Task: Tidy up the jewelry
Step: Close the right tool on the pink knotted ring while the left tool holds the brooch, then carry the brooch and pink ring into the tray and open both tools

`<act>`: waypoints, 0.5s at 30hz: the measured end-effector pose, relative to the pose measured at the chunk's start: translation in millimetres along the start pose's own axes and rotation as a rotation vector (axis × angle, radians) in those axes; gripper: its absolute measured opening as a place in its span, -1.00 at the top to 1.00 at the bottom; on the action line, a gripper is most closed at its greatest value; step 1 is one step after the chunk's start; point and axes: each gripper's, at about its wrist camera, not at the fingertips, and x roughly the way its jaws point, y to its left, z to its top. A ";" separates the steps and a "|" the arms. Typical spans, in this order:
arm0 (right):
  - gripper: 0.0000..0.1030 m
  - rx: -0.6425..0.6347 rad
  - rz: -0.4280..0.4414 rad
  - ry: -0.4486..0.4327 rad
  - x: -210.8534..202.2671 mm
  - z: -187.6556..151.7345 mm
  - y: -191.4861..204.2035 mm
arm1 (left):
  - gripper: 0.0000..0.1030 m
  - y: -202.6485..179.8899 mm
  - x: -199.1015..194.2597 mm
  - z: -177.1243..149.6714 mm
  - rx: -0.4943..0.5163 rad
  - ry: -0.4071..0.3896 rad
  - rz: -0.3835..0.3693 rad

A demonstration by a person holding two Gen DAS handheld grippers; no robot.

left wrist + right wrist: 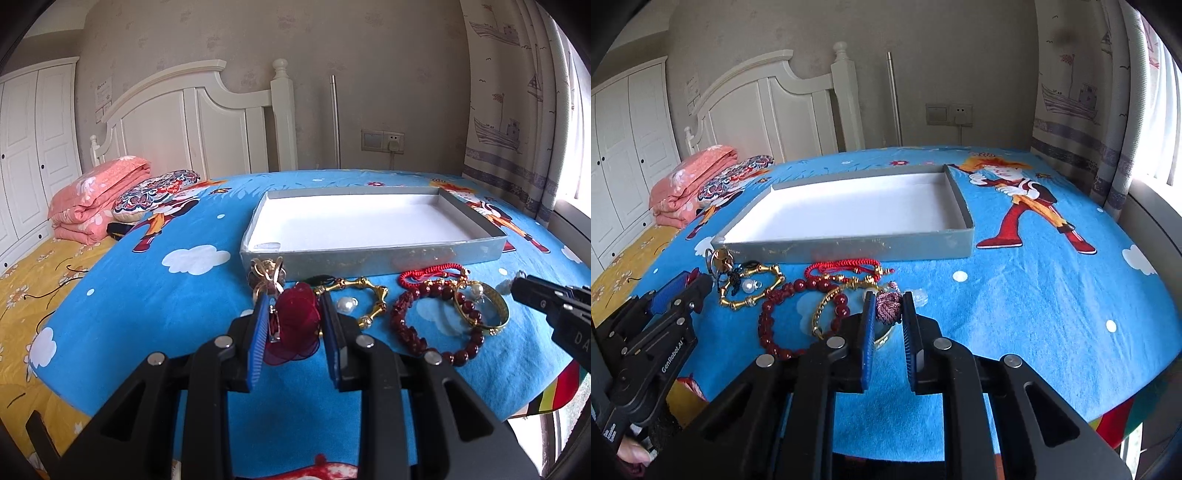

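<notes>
A pink-and-white braided knot (888, 309), possibly a charm, is clamped in the right gripper (889, 314). The left gripper (293, 321) pinches a red gauze flower clip (295, 325). Both lie before the empty grey box (849, 245); lifting them in comes next.

Legible text, two spots only.

1. Right wrist view: "GenRobotAI" in white letters runs along the black body of the left gripper (681, 291), at the lower left of the picture.

2. Left wrist view: the letters "DA" in white stand on the black body of the right gripper (517, 288), at the right edge of the picture; the rest of the word is cut off.

A paper sheet (103, 90) hangs on the wall beside the headboard; its print is too small to read.
</notes>
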 end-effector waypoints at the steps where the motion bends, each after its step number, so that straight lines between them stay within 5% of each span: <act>1: 0.70 0.007 0.003 0.023 2.6 -3.9 -3.5 | 0.47 -1.1 -1.4 -0.3 0.004 -0.003 0.000; 15: 0.50 -0.008 -0.062 0.026 16.7 -7.0 -9.5 | 0.47 -3.8 -3.1 0.9 0.019 0.002 0.000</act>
